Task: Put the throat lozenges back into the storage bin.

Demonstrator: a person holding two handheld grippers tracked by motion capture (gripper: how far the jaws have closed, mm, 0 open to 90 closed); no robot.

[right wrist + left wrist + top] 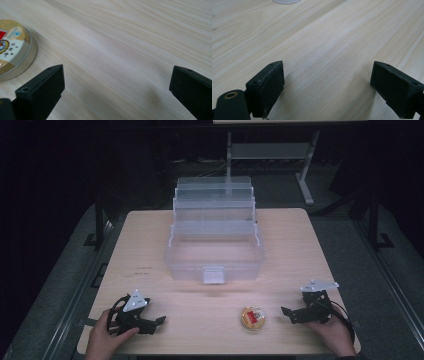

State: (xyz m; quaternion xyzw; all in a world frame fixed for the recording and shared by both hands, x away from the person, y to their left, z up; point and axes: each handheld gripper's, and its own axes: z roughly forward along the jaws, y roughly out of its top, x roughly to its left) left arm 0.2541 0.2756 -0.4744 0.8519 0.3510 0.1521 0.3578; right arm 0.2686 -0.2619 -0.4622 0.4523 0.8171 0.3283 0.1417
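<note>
Round tin [252, 318] lies flat, lid up, no long axis; gold lid, red-white label, silver rim. Sits near table [150, 245] front edge, between left gripper [156, 322] and right gripper [286, 313], both jaws spread, empty.

from above we see the pale wooden surface [300, 245] evenly lit while the room around it sinks into near black. the picture is soft and grainy. up close, wood grain blurs, and soft shadows spread beside each claw.
</note>
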